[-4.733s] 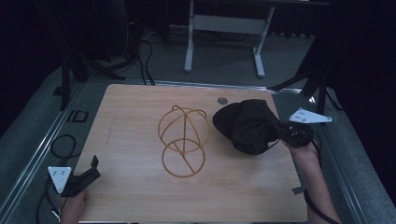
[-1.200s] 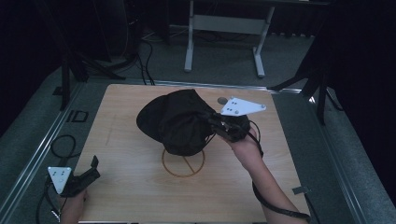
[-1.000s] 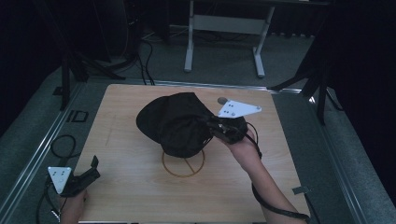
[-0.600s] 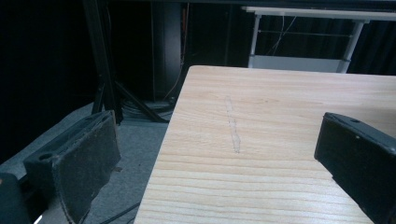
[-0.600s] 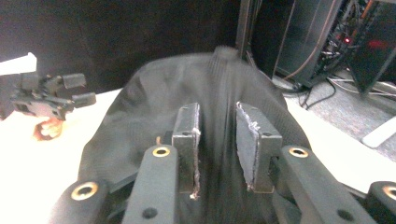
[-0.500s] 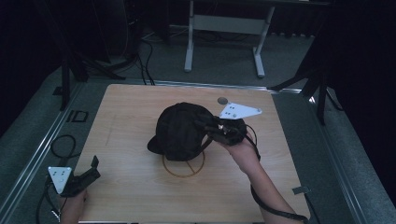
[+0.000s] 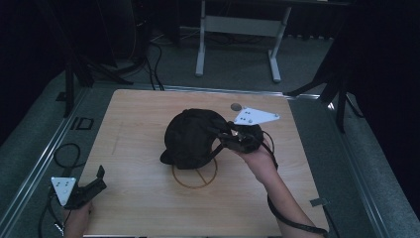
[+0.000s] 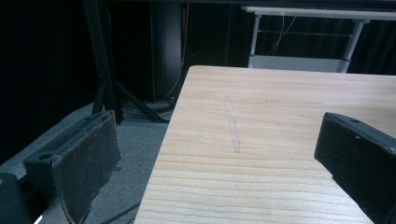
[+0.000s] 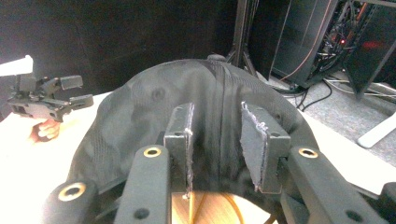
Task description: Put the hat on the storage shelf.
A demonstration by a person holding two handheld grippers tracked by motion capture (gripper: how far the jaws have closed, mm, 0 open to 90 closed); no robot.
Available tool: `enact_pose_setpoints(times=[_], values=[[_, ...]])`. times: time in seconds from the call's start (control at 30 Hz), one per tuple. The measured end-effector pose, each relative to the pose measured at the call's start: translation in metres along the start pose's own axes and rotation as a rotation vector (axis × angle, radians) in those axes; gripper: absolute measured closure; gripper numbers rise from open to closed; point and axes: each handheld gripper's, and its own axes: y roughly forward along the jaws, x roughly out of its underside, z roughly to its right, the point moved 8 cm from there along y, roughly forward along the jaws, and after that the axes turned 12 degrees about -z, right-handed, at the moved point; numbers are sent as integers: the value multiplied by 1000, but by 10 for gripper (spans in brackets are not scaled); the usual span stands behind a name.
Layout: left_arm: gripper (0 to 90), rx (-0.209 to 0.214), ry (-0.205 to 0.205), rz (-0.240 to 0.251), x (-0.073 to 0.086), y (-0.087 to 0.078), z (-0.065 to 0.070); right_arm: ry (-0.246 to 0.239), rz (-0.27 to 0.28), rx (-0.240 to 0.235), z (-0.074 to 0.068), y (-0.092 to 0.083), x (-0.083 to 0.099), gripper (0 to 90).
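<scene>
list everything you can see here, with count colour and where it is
cap: 1, black, on the wire stand at mid table
wire stand: 1, gold, its ring base shows under the cap
table: 1, light wood, centre of the high view
disc: 1, grey, far edge of the table
white frame: 1, on the floor beyond the table
left tool: 1, black, open, near left table corner
right tool: 1, black, at the cap's right side, jaws have just been opening, apart with cap fabric between them
right hand: 1, holding the right tool
</scene>
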Motion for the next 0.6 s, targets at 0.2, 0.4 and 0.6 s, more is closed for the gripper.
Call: enact_pose_setpoints(times=[0.2, 0.4, 0.6], values=[[6, 0, 2, 1, 0, 0, 0, 3, 9, 10, 3, -6, -2, 619], [6, -1, 1, -1, 0, 0, 0, 10, 18, 34, 11, -15, 0, 602], [6, -2, 1, 0, 0, 0, 0, 27, 17, 64, 22, -27, 7, 541]])
